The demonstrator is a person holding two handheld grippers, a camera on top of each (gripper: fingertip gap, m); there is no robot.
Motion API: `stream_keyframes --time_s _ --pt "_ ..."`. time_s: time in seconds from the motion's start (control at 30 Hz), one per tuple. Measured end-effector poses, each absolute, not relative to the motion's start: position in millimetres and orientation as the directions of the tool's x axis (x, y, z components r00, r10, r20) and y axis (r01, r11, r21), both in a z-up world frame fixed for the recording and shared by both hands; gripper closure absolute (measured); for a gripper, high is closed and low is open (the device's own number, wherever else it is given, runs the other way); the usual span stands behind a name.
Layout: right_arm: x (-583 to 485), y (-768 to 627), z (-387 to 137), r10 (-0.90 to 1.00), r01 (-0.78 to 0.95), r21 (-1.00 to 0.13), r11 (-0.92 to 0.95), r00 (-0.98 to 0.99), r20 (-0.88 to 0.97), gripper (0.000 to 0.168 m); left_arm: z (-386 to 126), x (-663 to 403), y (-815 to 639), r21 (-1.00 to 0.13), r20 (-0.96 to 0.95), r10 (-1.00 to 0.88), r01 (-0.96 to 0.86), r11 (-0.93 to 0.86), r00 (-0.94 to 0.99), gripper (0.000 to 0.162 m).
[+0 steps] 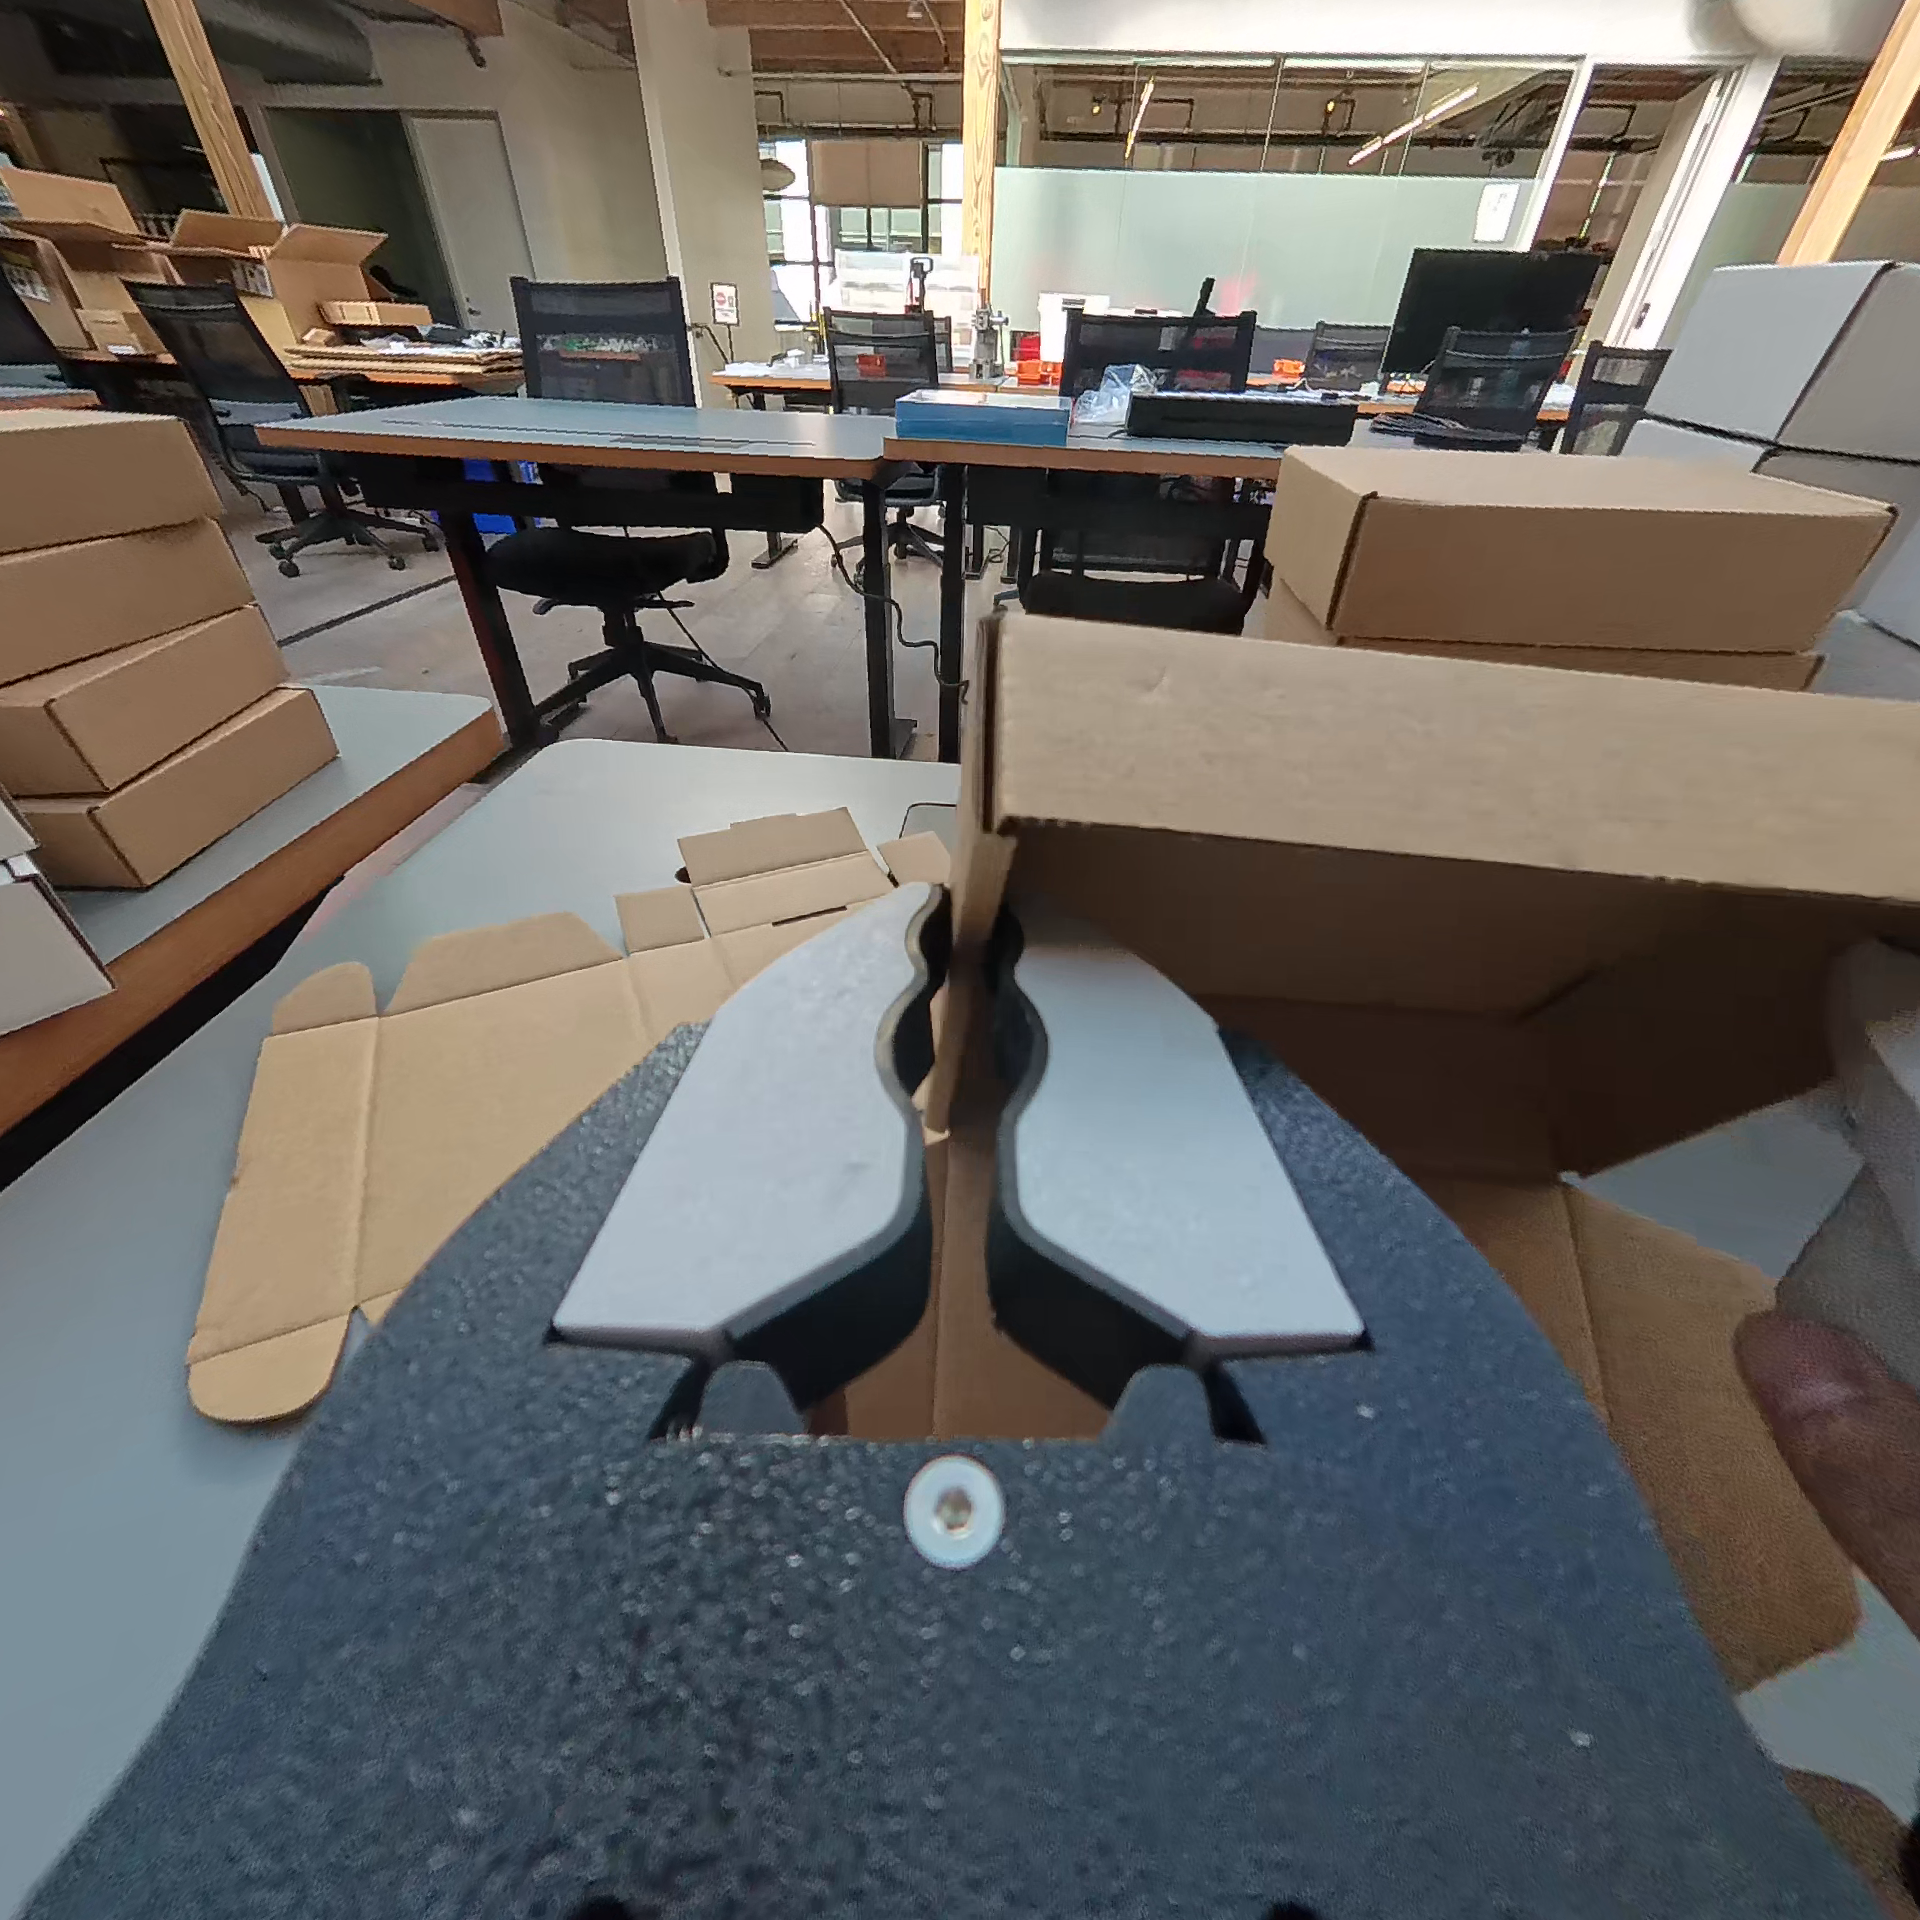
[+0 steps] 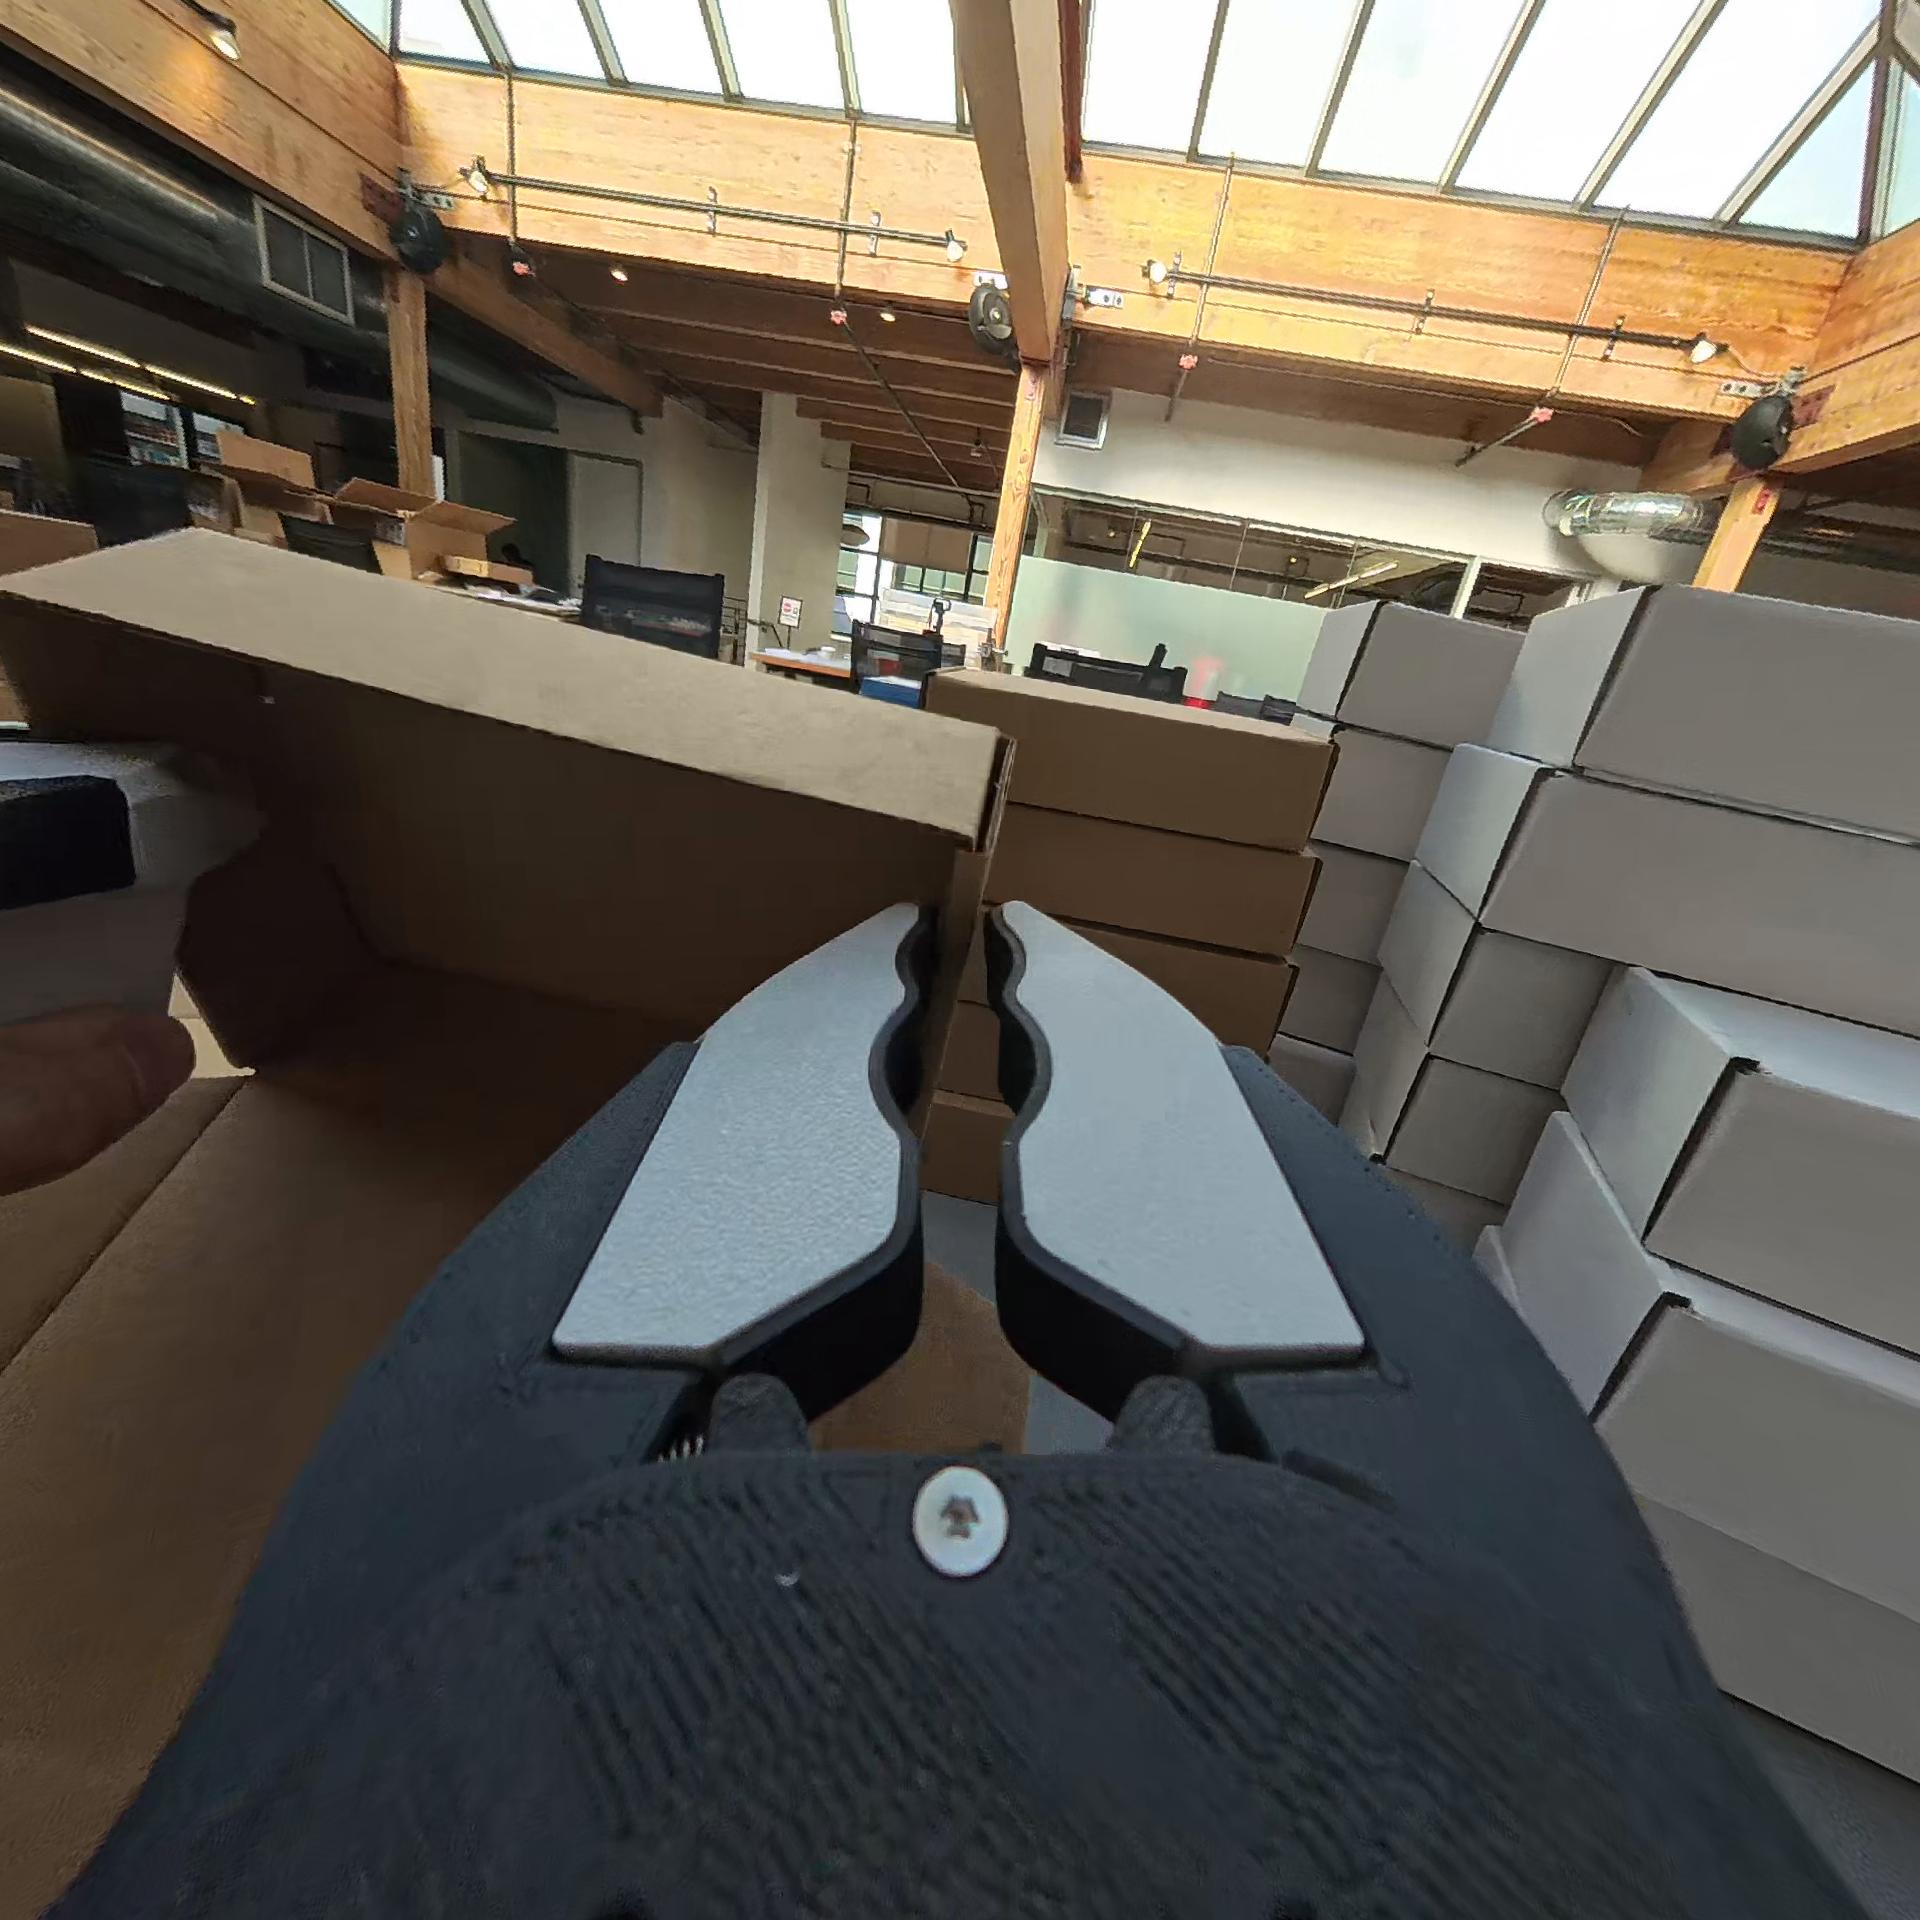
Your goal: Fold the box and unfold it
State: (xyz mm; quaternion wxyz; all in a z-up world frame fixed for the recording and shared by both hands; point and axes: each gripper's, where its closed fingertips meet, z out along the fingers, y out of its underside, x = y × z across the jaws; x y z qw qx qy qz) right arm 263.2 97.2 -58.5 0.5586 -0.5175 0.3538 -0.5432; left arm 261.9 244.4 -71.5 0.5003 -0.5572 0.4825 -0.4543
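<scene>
Brown corrugated cardboard box [image 1: 1403, 748]: light, stiff, creases easily; left tool [image 1: 961, 935] pinches its left wall edge; right tool [image 2: 961, 925] pinches its right wall.

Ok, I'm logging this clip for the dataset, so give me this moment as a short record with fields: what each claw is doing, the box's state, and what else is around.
left claw: shut on the left side wall of the box
right claw: shut on the box's right side wall
box: brown cardboard, partly folded, held up between both claws
flat box blank: unfolded, lying on the grey table left of the left claw
brown box stack: closed boxes behind the held box
white box stack: closed boxes, at the right
</scene>
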Motion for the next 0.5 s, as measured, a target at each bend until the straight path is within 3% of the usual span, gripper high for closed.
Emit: stream_keyframes --time_s 0.13,0.3,0.5 --pt "258 110 -51 -0.947 0.269 -0.958 -0.099 0.269 0.174 0.146 -69 261 250 -0.996 0.017 -0.992 -0.082 -0.028 0.122 0.157" --pt "253 120 -60 -0.909 0.23 -0.965 -0.124 0.363 0.203 0.118 -64 261 262 -0.997 0.021 -0.993 -0.077 -0.03 0.118 0.157" --pt "222 108 -32 -0.834 0.259 -0.959 -0.116 0.499 0.236 0.091 -56 264 274 -0.993 0.018 -1.0 -0.119 -0.019 0.008 0.157"
